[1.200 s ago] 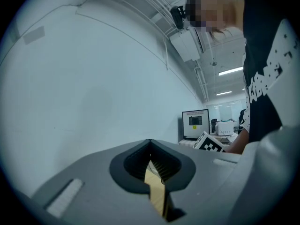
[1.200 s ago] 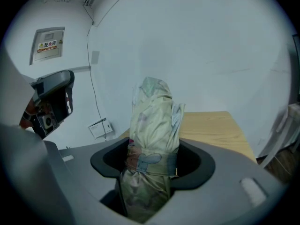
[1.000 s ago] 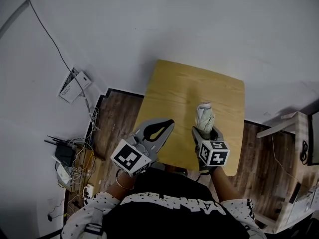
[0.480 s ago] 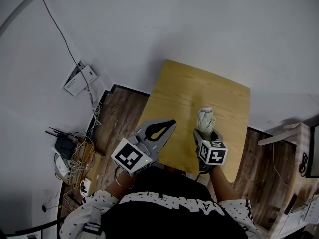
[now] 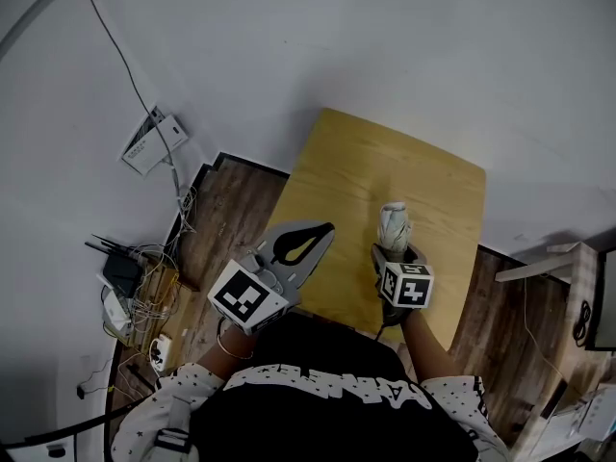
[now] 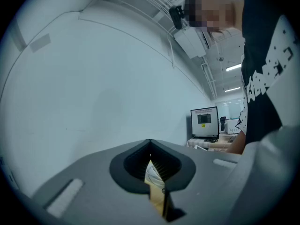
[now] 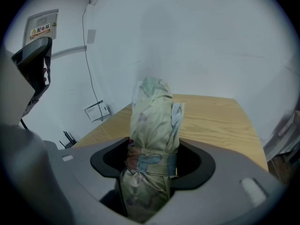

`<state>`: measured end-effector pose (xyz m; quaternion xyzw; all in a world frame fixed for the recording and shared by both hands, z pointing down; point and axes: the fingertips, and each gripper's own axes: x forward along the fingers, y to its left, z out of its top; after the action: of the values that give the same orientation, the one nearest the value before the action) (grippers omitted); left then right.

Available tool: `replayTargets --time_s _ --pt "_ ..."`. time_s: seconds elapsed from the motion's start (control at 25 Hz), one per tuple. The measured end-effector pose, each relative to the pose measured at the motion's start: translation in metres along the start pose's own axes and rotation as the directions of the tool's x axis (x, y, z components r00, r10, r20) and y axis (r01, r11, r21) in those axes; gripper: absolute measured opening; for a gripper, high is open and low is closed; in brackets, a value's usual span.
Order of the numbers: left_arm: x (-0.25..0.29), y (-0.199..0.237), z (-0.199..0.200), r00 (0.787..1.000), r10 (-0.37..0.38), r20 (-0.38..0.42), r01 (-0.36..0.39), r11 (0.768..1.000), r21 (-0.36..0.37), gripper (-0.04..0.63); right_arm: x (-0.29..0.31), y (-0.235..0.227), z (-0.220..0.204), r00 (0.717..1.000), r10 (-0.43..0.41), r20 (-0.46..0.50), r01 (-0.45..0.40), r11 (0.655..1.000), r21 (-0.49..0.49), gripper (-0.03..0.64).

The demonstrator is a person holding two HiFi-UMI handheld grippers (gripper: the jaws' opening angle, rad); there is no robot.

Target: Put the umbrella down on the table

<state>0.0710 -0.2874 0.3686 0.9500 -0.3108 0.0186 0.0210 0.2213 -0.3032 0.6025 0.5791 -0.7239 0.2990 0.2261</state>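
While the right gripper [image 5: 395, 255] is clamping it at the strap band [image 7: 151, 161], the folded umbrella [image 5: 395, 224] is standing out of the jaws over the near part of the table [image 5: 423, 171], its rounded end pointing away from the person. No view is showing whether it is touching the top.

Fabric: pale, faintly printed, bound by that one band.

Right jaws: sitting wide, pressing on the bundle from both sides.

Left gripper [image 5: 323, 231]: hanging over the table's near left edge, jaws meeting at the tips and holding nothing.

Table: yellow wood, standing against a white wall [image 5: 318, 46].

Surroundings: dark plank floor [image 5: 236, 215] showing at left, with a tangle of cables [image 5: 144, 306] lying by the wall.
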Motion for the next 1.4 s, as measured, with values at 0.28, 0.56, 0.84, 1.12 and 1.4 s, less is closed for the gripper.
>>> replayTargets --time_s 0.28,0.56,0.84,1.12,1.4 --pt "-0.001 0.004 -0.001 1.0 0.013 0.001 -0.013 1.0 -0.006 -0.006 0.012 0.0 -0.008 0.999 -0.001 -0.042 0.001 1.0 -0.007 0.302" --pt "0.001 0.01 -0.003 1.0 0.028 -0.011 -0.029 0.999 -0.014 -0.006 0.023 -0.001 -0.011 0.997 -0.001 -0.073 -0.001 1.0 -0.021 0.302" --pt "0.003 0.014 -0.007 1.0 0.021 -0.012 -0.021 1.0 -0.009 -0.006 0.033 -0.003 -0.016 0.995 -0.006 -0.1 0.004 1.0 -0.018 0.304" --pt "0.003 0.018 -0.003 1.0 0.022 0.0 -0.022 1.0 -0.012 -0.006 0.038 -0.005 -0.02 0.993 -0.017 -0.121 0.015 1.0 -0.018 0.305" --pt "0.004 0.019 -0.006 0.999 0.031 -0.013 -0.032 0.999 -0.02 -0.006 0.043 -0.01 -0.029 0.987 -0.029 -0.155 0.026 0.999 -0.024 0.305"
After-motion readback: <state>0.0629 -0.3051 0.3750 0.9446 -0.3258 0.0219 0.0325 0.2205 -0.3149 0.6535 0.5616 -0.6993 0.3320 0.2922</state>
